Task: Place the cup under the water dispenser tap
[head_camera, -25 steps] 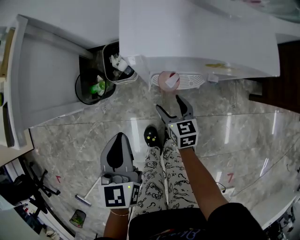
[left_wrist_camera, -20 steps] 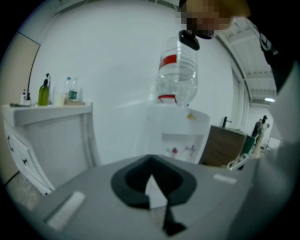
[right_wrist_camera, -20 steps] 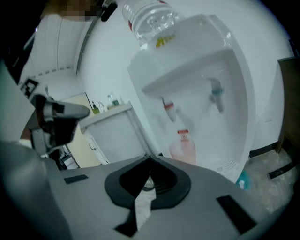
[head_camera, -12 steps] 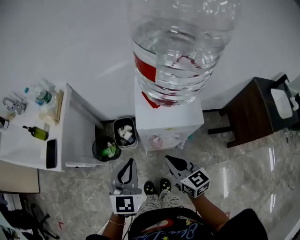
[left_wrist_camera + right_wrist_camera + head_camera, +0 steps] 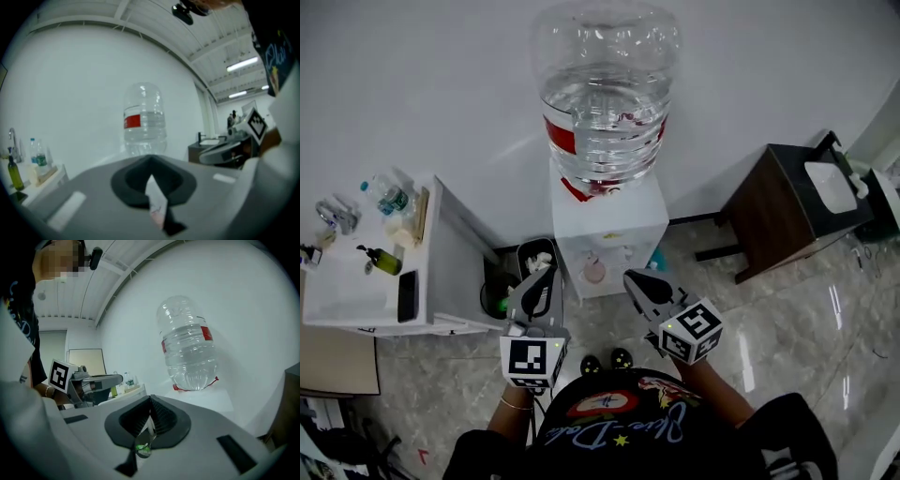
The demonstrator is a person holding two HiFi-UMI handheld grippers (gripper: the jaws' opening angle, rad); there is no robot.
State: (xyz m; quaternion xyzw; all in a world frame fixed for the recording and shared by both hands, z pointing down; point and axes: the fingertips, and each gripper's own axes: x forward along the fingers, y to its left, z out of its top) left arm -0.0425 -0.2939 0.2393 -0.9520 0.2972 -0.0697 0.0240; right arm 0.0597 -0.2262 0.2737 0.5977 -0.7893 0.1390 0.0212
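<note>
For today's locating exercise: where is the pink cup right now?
Head view, centre: the cup stands in the alcove of the dispenser, right of the bin.

Floor (image 5: 787, 314) open before dispenser (image 5: 614, 225); 2 bins (image 5: 534, 259) crowd its left, dark cabinet (image 5: 773, 202) well apart at right.

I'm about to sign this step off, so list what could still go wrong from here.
1. The pink cup sits in the water dispenser's recess, but the head view shows it too small to tell whether it is centred under a tap; water could miss it.
2. The left tool and right tool are both shut and empty, pointing toward the dispenser; a forward push might tip the cup.
</note>
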